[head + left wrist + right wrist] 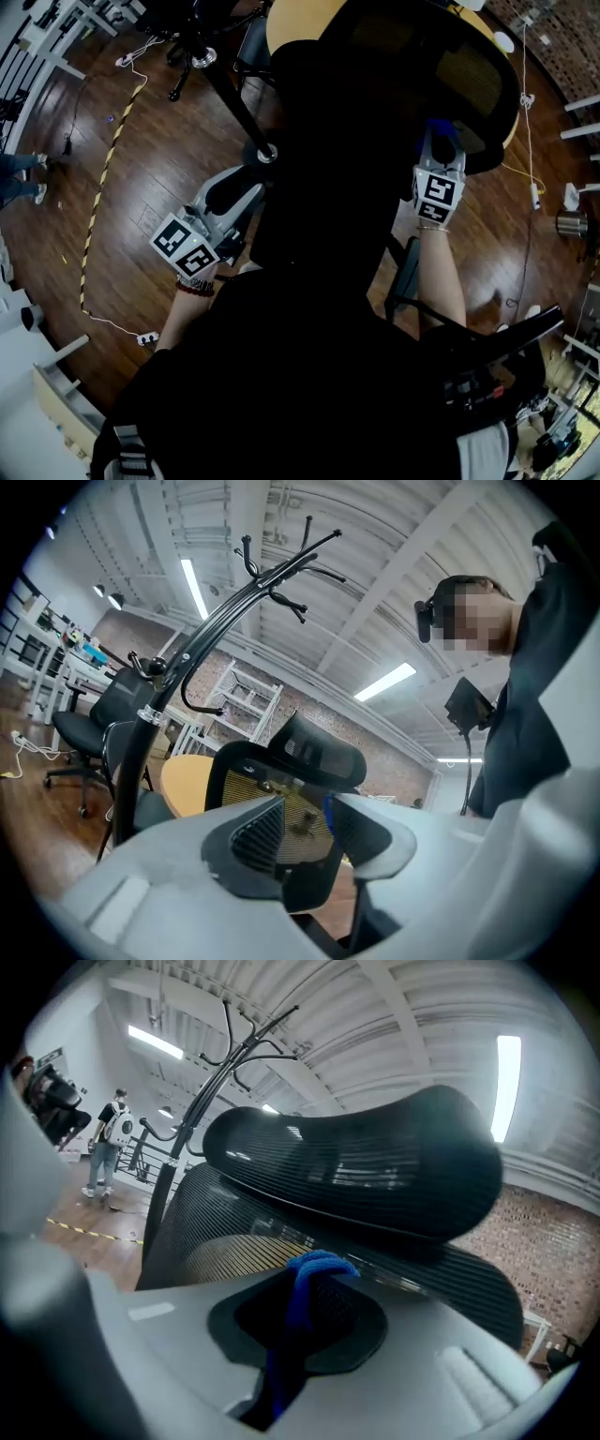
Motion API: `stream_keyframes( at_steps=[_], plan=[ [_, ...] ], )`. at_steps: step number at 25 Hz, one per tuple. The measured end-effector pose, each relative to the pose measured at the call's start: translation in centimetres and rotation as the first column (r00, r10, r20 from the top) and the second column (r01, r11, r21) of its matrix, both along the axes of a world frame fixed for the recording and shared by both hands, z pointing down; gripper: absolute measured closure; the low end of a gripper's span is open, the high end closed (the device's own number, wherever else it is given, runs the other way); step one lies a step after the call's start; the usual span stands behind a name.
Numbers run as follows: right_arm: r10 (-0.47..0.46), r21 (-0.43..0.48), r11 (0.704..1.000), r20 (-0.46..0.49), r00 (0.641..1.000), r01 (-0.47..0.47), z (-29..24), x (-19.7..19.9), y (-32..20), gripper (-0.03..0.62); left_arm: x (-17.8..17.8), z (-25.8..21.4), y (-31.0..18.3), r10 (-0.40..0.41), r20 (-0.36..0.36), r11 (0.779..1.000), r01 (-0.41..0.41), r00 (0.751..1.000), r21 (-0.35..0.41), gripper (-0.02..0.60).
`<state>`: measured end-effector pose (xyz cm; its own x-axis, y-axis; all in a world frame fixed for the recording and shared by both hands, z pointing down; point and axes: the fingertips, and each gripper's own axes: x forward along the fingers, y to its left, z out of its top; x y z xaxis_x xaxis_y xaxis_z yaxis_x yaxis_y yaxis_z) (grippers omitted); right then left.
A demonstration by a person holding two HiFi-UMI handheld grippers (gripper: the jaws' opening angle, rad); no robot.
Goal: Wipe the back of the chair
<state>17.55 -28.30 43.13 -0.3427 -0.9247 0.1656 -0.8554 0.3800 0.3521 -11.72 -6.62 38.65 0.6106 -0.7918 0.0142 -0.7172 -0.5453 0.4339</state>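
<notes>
The black mesh chair back (473,84) with its headrest (375,1166) stands just ahead of me, at the head view's upper right. My right gripper (441,141) is close behind that back, shut on a bunched blue cloth (314,1283) that sticks up between its jaws; the mesh (206,1213) fills its view. My left gripper (236,187) is lower left, apart from the chair, pointing level. Its jaws (305,822) stand open with nothing between them, and the chair (281,789) shows through the gap. My dark clothing hides the chair's seat in the head view.
A black coat rack (187,658) stands left of the chair, its pole (234,103) slanting across the head view. A yellow round table (291,23) lies beyond. Another office chair (84,728), floor cables and striped tape (103,178) are at left. A person (112,1138) stands far off.
</notes>
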Motion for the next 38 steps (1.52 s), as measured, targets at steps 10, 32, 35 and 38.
stream_keyframes(
  at_steps=[10,32,35,38],
  plan=[
    [-0.13,0.033,0.991,0.027,0.991,0.129,-0.4,-15.8,-0.8,0.566,-4.1,1.5,-1.0,0.125,0.202,0.99,-0.134,0.971,0.034,0.411],
    [-0.346,0.099,0.935,0.031,0.938,0.342,-0.8,-32.1,-1.0,0.566,-2.2,5.4,-2.6,0.332,0.445,0.916,-0.396,0.832,0.058,0.411],
    [-0.375,0.053,0.927,0.062,0.925,0.372,0.0,-34.4,-0.5,0.566,-2.0,5.0,-1.3,0.32,0.459,0.924,-0.381,0.828,0.043,0.411],
    [-0.503,-0.049,0.858,0.128,0.855,0.512,0.6,-37.7,1.2,0.566,-1.3,4.3,0.0,0.311,0.46,0.927,-0.373,0.832,0.048,0.411]
  ],
)
